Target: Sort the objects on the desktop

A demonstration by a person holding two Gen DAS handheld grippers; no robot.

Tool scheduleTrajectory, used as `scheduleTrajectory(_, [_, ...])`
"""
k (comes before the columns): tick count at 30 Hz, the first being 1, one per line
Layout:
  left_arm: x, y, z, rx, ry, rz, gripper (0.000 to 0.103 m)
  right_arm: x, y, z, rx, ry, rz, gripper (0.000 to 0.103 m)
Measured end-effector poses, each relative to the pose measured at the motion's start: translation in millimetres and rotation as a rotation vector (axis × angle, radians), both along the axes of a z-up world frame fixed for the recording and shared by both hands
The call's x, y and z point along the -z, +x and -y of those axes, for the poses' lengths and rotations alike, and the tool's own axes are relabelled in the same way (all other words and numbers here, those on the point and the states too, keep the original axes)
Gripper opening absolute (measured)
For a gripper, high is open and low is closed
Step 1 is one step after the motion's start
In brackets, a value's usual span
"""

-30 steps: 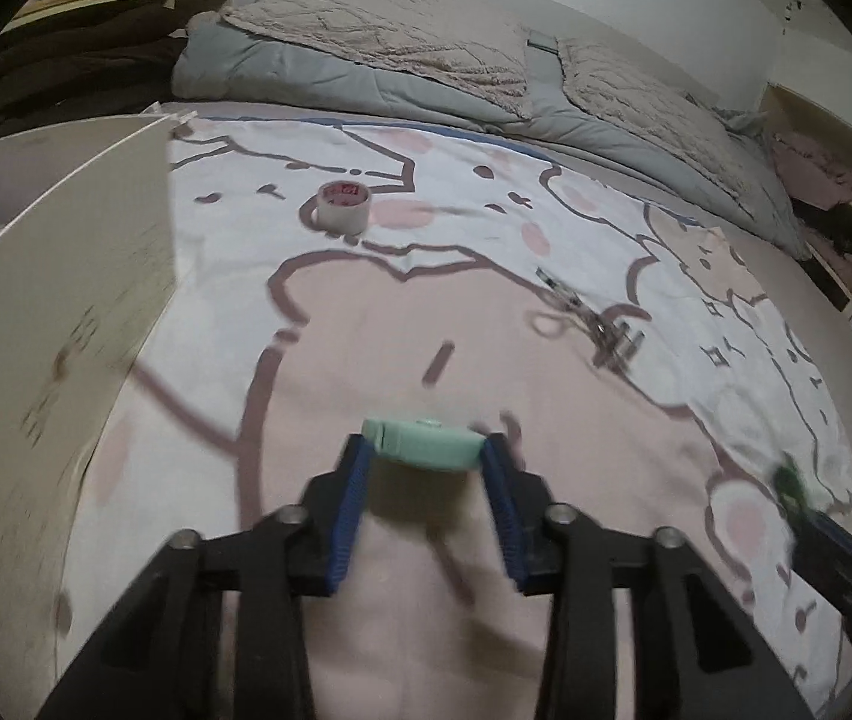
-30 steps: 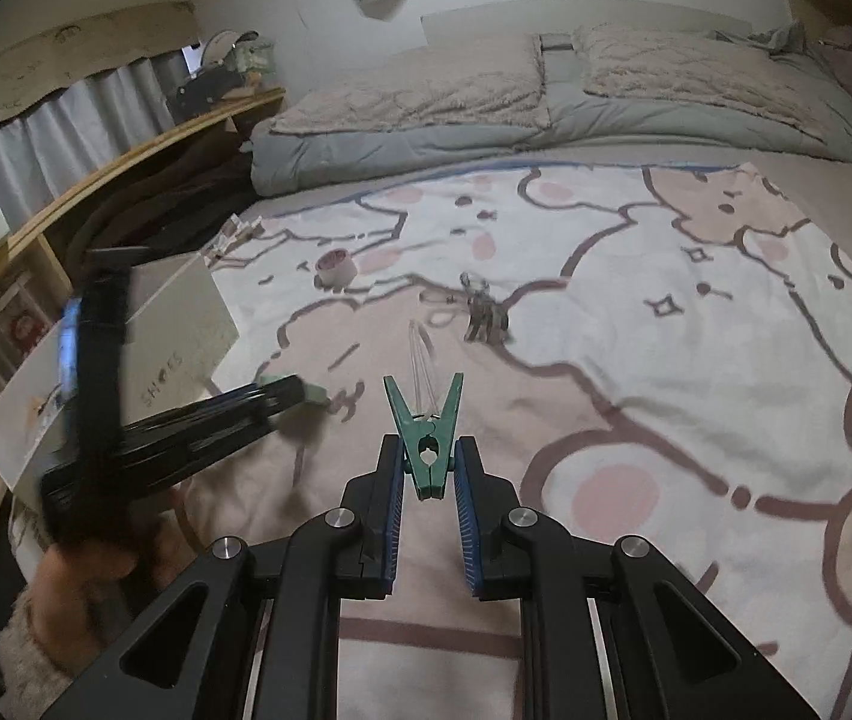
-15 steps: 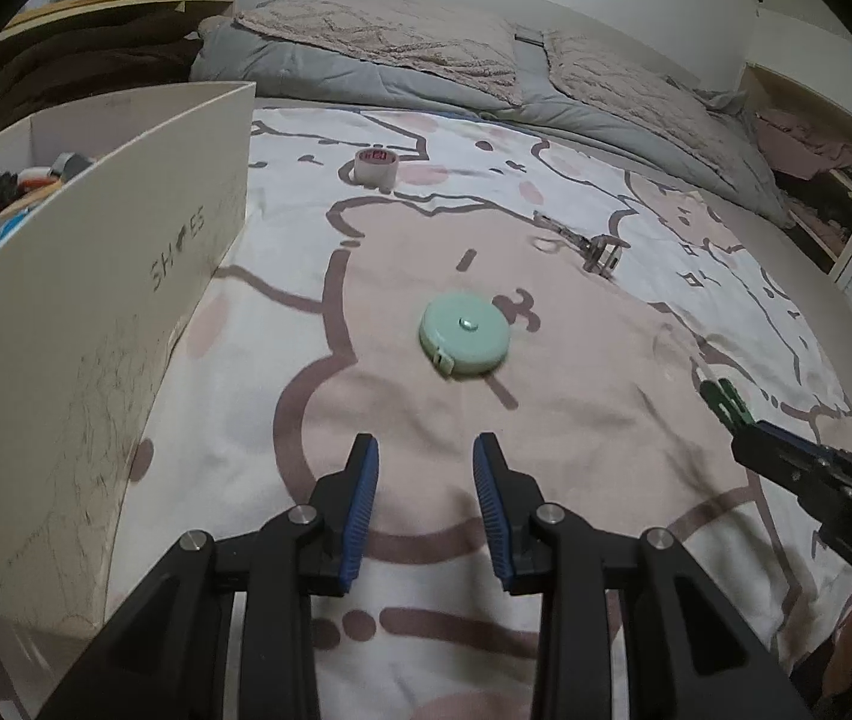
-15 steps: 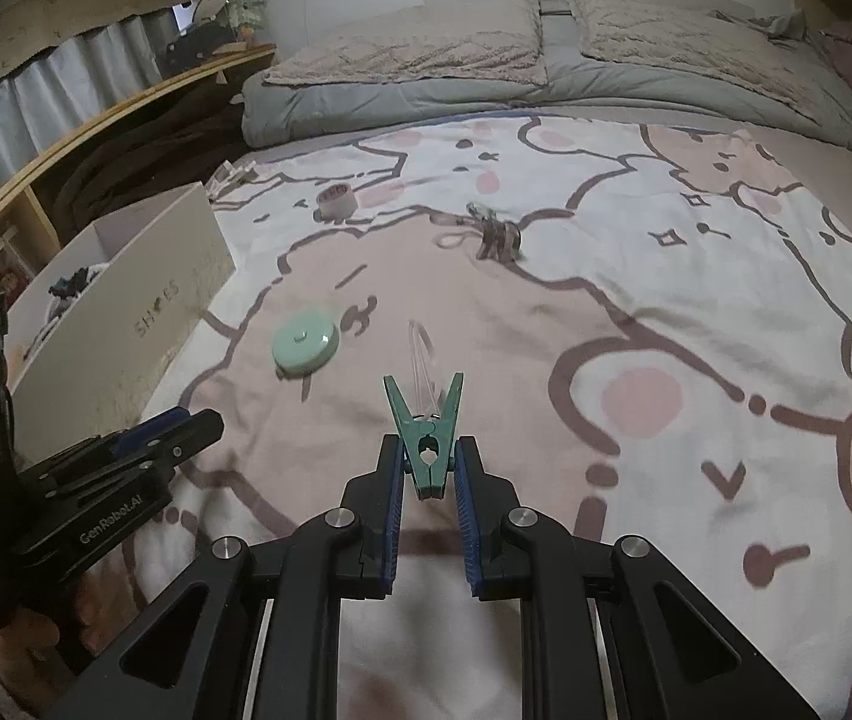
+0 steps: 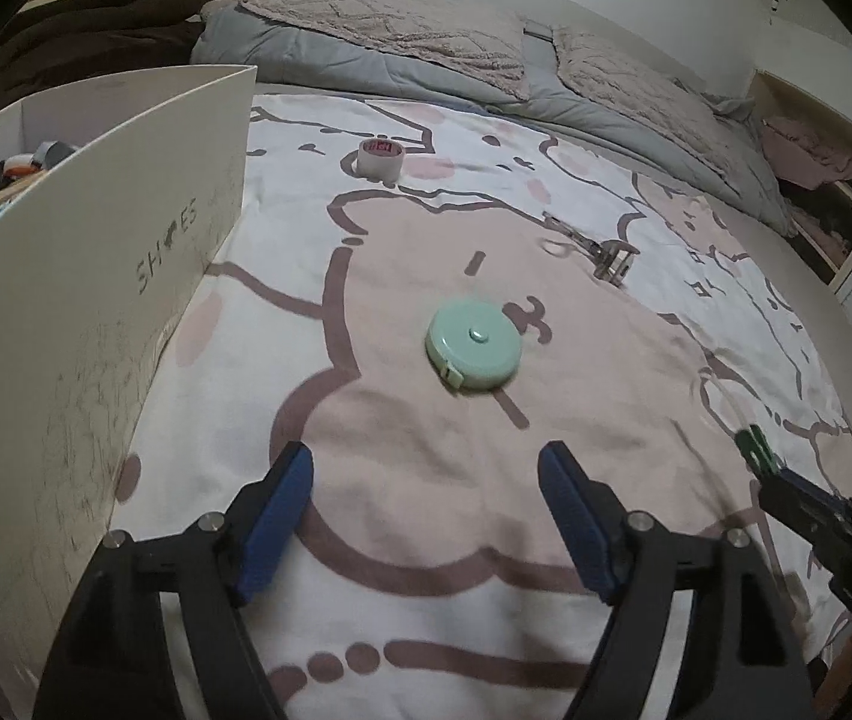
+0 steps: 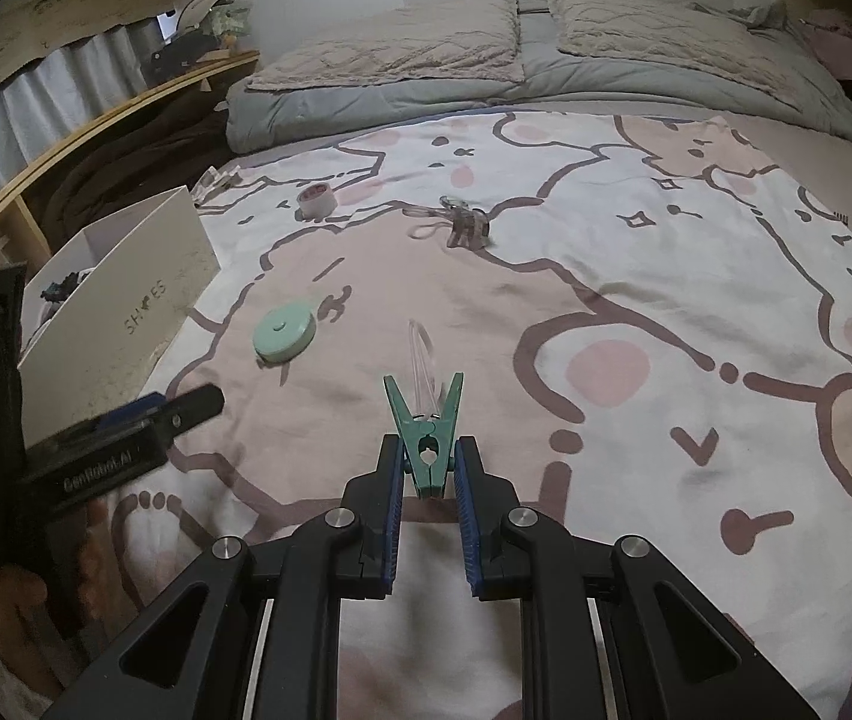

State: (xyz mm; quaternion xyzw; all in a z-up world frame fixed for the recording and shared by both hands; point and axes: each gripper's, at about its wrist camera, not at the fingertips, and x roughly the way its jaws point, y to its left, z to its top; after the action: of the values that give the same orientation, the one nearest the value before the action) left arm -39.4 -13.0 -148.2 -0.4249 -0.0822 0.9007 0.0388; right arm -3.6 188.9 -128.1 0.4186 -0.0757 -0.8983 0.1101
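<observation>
A round mint-green tape measure [image 5: 473, 344] lies flat on the bed cover; it also shows in the right wrist view [image 6: 283, 333]. My left gripper [image 5: 426, 510] is open and empty, a short way in front of the tape measure, above the cover. My right gripper [image 6: 428, 474] is shut on a green clothespin [image 6: 426, 432], held above the cover; the clothespin tip also shows in the left wrist view [image 5: 756, 447]. A white shoe box [image 5: 96, 276] with several small items inside stands to the left.
A roll of white tape [image 5: 381, 159] and a metal eyelash curler [image 5: 606, 252] lie farther back on the cover. A clear thin piece [image 6: 420, 360] lies ahead of the clothespin. Pillows and a grey duvet [image 6: 546, 60] lie at the head of the bed.
My left gripper let go of the tape measure, which now lies on the cover, drew back and opened wide. The right gripper kept hold of the clothespin.
</observation>
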Motion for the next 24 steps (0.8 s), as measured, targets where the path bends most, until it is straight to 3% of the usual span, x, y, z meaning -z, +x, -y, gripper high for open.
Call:
scheduleTrajectory(10, [0.4, -36.9, 11.2, 0.009, 0.047, 0.049, 0.077, 4.6, 0.5, -5.9, -0.011, -0.012, -0.008, 0.017])
scheduleTrajectory(18, [4.1, -63.2, -5.5, 0.097, 0.073, 0.071, 0.078, 9.6, 0.6, -3.7, -0.041, -0.036, -0.012, 0.017])
scheduleTrajectory(24, [11.4, -73.6, -7.6, 0.037, 0.061, 0.076, 0.077, 8.6, 1.0, 1.9, -0.056, -0.018, -0.023, 0.018])
